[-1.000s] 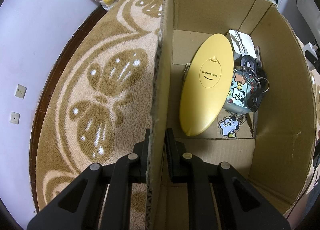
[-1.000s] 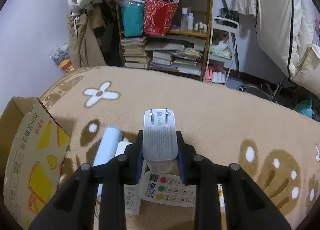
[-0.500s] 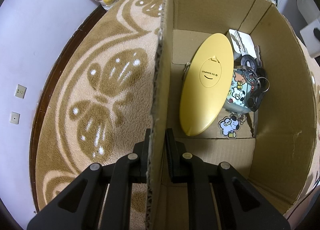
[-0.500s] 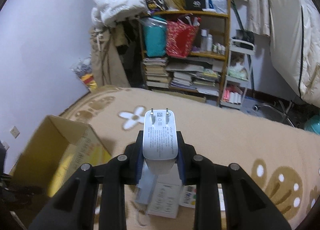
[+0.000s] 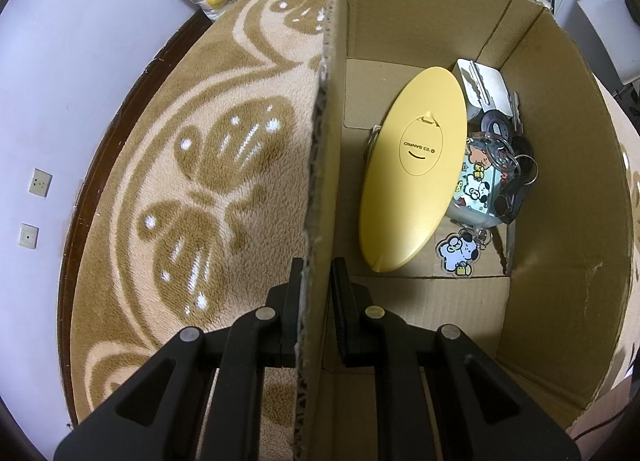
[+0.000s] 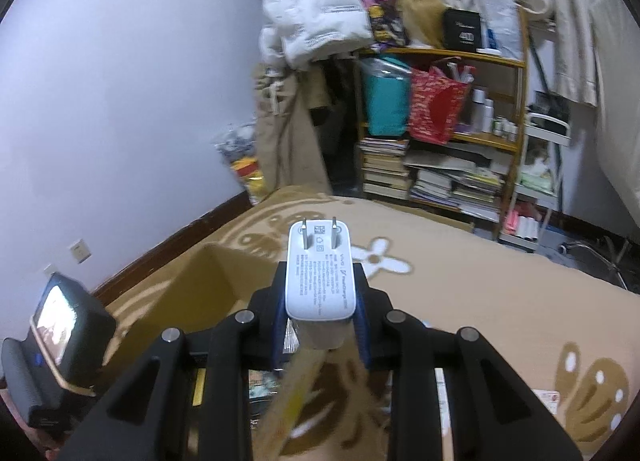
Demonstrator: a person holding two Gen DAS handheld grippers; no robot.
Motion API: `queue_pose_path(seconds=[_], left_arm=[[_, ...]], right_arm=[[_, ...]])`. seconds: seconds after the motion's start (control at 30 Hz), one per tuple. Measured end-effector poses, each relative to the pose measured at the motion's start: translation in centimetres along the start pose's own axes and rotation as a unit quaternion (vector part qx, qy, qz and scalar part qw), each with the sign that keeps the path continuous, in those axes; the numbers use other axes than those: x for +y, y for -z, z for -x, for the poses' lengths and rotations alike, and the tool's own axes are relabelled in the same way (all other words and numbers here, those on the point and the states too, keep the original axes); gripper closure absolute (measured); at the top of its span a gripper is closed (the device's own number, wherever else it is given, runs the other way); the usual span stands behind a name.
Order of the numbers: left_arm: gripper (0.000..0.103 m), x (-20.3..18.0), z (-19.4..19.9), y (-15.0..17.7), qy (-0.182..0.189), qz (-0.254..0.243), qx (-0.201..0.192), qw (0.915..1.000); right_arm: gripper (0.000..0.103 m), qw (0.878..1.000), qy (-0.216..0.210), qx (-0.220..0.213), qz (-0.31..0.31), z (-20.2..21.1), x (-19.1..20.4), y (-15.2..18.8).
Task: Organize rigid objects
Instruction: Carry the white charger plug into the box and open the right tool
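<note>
The left claw point(image 5: 316, 285) is clamped on the near wall of the cardboard box point(image 5: 568, 165), steadying it on the carpet point(image 5: 224, 165). Inside already lie a yellow oval case point(image 5: 412, 169), keys point(image 5: 516, 165) and a charm point(image 5: 458, 253). The right claw point(image 6: 320, 313) grips a white charger point(image 6: 320, 277) in the air above the box, not yet dropped in; a few items seem left on the carpet beyond.

The yellow case point(image 5: 414, 169) covers most of the keys point(image 5: 510, 165) and part of the sticker card point(image 5: 478, 189) in the box point(image 5: 568, 165). On the right wrist view, the charger point(image 6: 319, 273) hides the box floor, its lower end blurs, and its print is too small to read.
</note>
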State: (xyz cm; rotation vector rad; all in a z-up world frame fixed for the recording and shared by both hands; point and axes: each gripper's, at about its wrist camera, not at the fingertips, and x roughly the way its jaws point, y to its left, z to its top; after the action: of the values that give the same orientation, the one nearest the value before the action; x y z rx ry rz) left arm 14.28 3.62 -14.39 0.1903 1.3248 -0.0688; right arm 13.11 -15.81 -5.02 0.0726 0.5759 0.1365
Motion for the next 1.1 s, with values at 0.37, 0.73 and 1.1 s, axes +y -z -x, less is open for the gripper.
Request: queue_pose_path(seconds=[0.37, 0.73, 1.1], left_arm=[[0.090, -0.2, 0.0, 0.0, 0.001, 0.001, 0.002, 1.0000], [0.090, -0.4, -0.1, 0.1, 0.001, 0.000, 0.005, 1.0000], [0.090, -0.4, -0.1, 0.1, 0.004, 0.001, 0.006, 1.0000]], right_arm=[[0.073, 0.999, -0.025, 0.024, 0.006, -1.9, 3.5, 2.0], [0.073, 0.998, -0.022, 0.052, -0.002, -4.1, 3.5, 2.9], [0.073, 0.997, -0.021, 0.076, 0.000, -4.9, 3.7, 3.9]])
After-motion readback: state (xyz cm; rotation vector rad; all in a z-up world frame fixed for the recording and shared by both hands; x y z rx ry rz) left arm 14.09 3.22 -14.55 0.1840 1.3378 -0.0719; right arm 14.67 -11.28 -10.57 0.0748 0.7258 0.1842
